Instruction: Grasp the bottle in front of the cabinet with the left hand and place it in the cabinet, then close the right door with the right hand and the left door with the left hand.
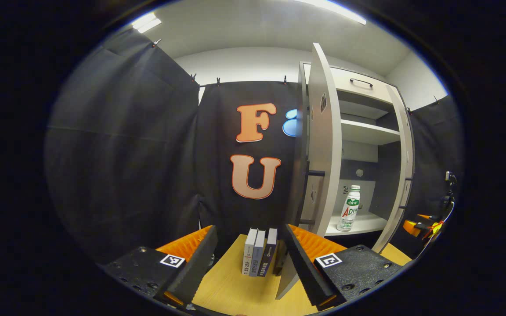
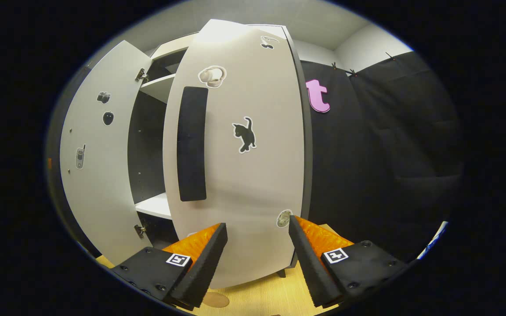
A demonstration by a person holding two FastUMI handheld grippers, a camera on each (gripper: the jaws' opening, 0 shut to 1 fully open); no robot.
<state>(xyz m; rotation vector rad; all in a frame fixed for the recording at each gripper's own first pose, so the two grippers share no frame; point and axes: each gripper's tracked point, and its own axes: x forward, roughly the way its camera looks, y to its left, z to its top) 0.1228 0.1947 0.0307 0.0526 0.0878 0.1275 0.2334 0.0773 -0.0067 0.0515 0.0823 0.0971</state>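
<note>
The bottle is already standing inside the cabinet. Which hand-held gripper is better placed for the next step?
Right. The right hand-held gripper, open, faces the pale right cabinet door up close. The left hand-held gripper sits back, near the left door's edge.

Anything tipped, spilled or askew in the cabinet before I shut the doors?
Nothing stands out. The bottle stands upright on the cabinet's lower shelf, with no spill visible. Both doors, left door and right door, hang open; three books stand upright alongside.
</note>
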